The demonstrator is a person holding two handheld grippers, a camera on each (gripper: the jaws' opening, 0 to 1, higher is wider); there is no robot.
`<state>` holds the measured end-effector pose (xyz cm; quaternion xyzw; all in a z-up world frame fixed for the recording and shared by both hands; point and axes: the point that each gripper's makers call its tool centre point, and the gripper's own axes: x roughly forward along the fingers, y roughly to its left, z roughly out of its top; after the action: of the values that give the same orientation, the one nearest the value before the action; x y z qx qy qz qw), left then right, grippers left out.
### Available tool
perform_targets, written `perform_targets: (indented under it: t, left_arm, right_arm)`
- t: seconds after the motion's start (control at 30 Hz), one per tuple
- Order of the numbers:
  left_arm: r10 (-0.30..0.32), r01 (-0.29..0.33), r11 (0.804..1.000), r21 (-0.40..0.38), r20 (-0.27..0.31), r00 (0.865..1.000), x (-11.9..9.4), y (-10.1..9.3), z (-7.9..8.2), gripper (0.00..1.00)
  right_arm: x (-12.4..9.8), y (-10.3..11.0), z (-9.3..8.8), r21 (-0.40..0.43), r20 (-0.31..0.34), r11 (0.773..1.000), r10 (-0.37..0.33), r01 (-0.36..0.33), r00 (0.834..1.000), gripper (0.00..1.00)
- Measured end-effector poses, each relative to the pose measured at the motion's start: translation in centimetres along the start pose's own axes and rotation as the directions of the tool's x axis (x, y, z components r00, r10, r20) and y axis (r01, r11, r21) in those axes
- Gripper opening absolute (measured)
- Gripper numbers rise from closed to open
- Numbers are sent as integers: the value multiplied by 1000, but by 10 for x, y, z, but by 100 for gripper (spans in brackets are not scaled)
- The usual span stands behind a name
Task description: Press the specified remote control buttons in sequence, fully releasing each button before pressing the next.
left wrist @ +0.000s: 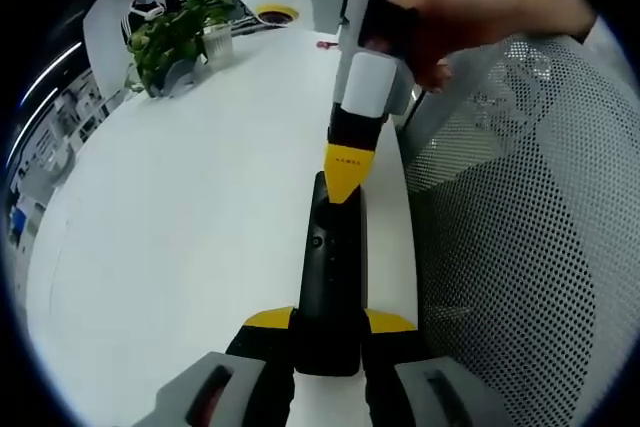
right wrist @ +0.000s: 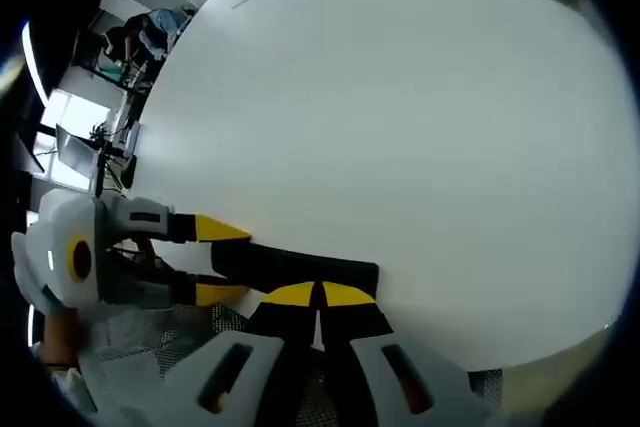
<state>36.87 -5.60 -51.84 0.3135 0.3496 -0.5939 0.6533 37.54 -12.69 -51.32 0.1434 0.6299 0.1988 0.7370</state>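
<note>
Clamping a black remote control (left wrist: 330,277) between yellow-tipped jaws, left gripper (left wrist: 330,325) at the bottom of the left gripper view, jaws closed against both long sides of the near end. Lying lengthwise on the white desk (left wrist: 190,207), close to the desk's edge, buttons facing up, a small round button visible partway along. Pressed down onto the far end of that remote, right gripper (left wrist: 348,179), its yellow tips drawn together to a single point with no gap visible, grasping nothing. Held from above by a person's hand (left wrist: 450,22) at the top of the same view. Beside the desk edge on the right, a white mesh chair back (left wrist: 530,207). Far across the desk, a potted green plant (left wrist: 180,37) and a small yellow-rimmed round thing (left wrist: 277,14), too small to identify.

Seen from the right gripper view, the same remote control (right wrist: 290,265) stretched across just ahead of the right gripper's (right wrist: 318,295) shut yellow tips, which touch its upper face. Gripping its other end from the left, left gripper (right wrist: 215,259), one yellow jaw on each side of the remote. Beyond, bare white desk (right wrist: 400,107).
</note>
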Motion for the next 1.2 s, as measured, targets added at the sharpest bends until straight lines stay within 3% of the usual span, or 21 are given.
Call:
perform_targets:
  t: [0.2,0.93,1.2]
  left_arm:
    - [1,-1,1000,1,-1,1000,0,0,0,25]
    - [0,0,1000,2,-2,1000,0,-1,0,25]
    - [2,-2,1000,-1,-1,1000,0,0,0,25]
  right_arm:
    - [1,7,4,4,14,999,34,-34,999,0]
    - [7,11,11,-92,62,996,13,-8,998,0]
    - [8,9,13,-65,82,998,20,-15,996,0]
